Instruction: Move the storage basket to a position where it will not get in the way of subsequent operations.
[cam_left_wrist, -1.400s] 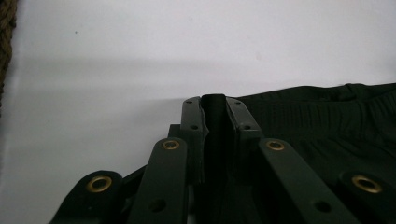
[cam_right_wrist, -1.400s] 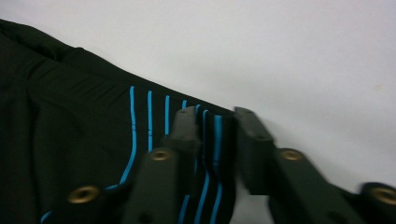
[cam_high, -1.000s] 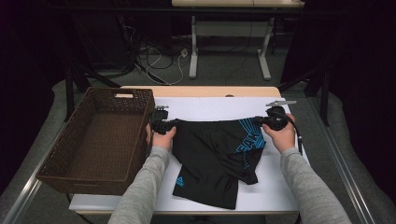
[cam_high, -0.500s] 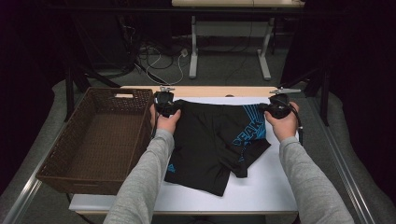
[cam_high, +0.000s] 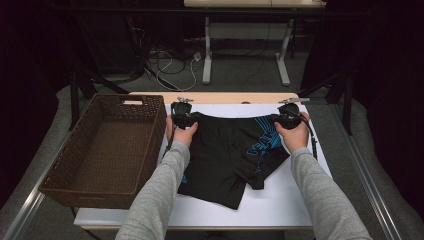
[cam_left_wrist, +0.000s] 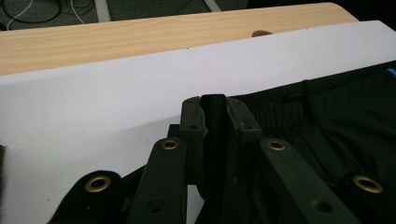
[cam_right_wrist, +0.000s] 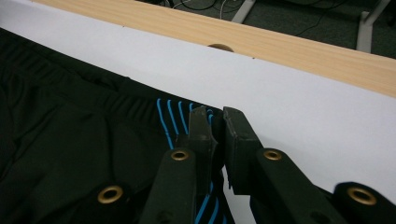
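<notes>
The left gripper (cam_left_wrist: 215, 114) is clamped on the waistband corner of the black shorts (cam_high: 225, 155), and the right gripper (cam_right_wrist: 215, 122) pinches the opposite corner by the blue stripes. The shorts lie spread flat between them on the white table (cam_high: 280, 205), waistband toward the far edge. A brown wicker basket (cam_high: 75, 170) stands just left of the table

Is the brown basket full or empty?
Empty. The high view shows the wicker basket with only its bare woven bottom; the black shorts lie beside it.
</notes>
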